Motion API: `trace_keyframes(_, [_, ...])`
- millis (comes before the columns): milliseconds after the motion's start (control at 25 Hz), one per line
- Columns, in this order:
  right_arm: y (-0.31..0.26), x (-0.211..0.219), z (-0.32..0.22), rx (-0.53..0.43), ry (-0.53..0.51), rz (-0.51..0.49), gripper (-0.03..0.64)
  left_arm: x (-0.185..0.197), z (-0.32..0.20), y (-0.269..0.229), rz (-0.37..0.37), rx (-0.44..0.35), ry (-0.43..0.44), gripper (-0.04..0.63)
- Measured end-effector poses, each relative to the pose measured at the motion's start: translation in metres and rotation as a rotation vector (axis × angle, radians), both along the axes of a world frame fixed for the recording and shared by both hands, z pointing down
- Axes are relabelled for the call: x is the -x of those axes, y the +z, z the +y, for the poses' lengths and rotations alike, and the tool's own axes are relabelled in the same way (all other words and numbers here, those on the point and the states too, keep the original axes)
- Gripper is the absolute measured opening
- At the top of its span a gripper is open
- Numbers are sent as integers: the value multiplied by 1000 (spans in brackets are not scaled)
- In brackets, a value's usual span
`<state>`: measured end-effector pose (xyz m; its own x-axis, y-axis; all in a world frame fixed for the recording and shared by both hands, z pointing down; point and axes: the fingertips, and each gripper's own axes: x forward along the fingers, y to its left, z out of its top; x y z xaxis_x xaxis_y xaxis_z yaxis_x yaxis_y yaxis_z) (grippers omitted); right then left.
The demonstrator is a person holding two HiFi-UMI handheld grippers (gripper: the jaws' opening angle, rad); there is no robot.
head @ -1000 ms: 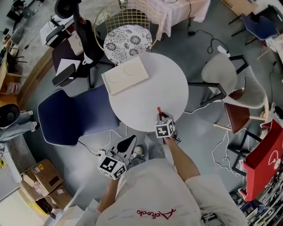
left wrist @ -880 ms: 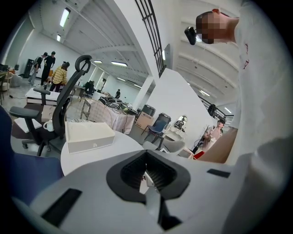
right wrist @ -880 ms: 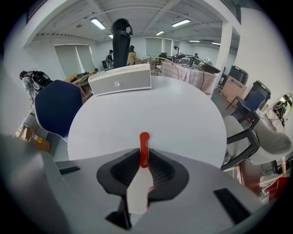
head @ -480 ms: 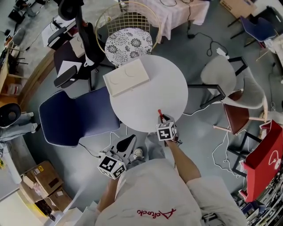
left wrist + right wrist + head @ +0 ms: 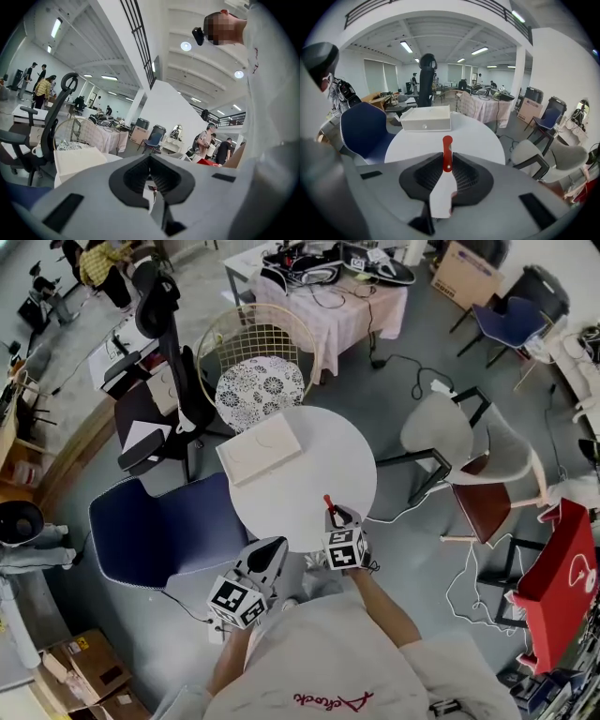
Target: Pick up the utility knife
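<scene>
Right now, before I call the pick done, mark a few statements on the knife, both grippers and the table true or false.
1. The right gripper is shut on the utility knife. True.
2. The left gripper holds the white box. False: nothing is between its jaws, and the box lies on the round table.
3. The knife's end that sticks out past the jaws is red. True.
4. The knife lies flat on the table. False: it sits between the right gripper's jaws.
</scene>
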<state>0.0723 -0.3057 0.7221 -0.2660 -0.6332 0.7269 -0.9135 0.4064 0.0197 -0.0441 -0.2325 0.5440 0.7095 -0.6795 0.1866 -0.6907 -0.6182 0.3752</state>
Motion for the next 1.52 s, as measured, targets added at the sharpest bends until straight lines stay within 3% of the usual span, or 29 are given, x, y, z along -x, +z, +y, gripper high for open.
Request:
trace_keyframes(240, [-45, -1, -19, -110, 16, -19, 72, -5, -10, -29, 9, -96, 23, 12])
trace_keyframes(640, [-89, 8, 5, -212, 34, -58, 72, -6, 16, -52, 10, -156, 58, 12])
trace_keyframes(1080, [-139, 30, 105, -352, 49, -113, 72, 18, 92, -53, 1, -183, 90, 12])
trace_keyframes(1520, [-174, 49, 237, -414, 52, -156, 72, 39, 189, -47, -3, -192, 106, 12])
